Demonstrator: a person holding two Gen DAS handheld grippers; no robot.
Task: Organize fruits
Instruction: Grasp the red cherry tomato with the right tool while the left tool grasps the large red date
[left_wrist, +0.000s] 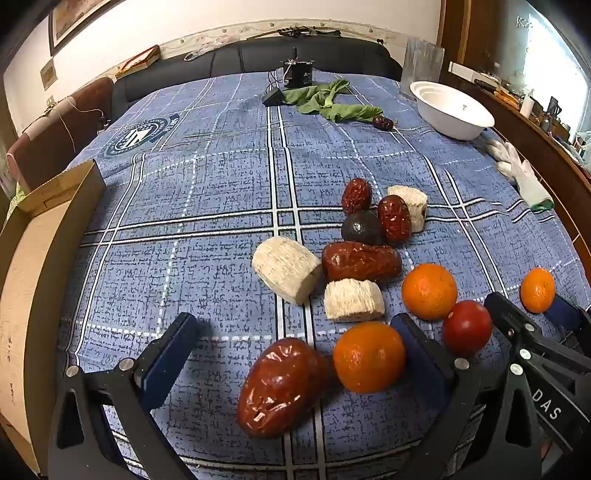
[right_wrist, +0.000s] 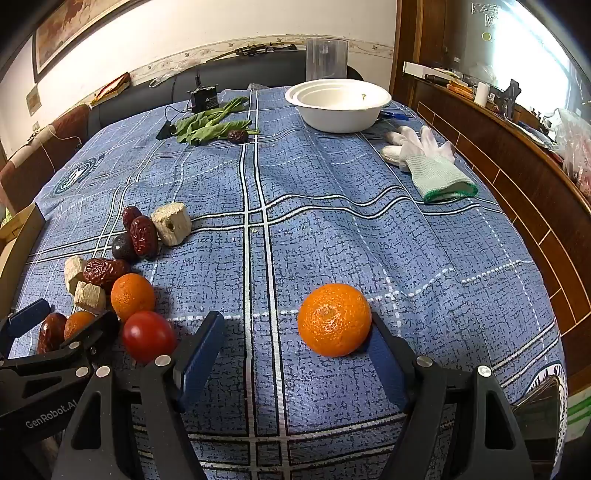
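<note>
Tomato (left_wrist: 467, 327) partly hidden behind left gripper (left_wrist: 295, 332), spread wide around jujube (left_wrist: 280, 387); right gripper (right_wrist: 295, 332) wide open, finger touching tangerine (right_wrist: 334, 319).

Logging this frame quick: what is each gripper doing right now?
Left gripper: open, holding nothing, jaws around a red date and an orange.
Right gripper: open, holding nothing; a mandarin sits against its right jaw.
</note>
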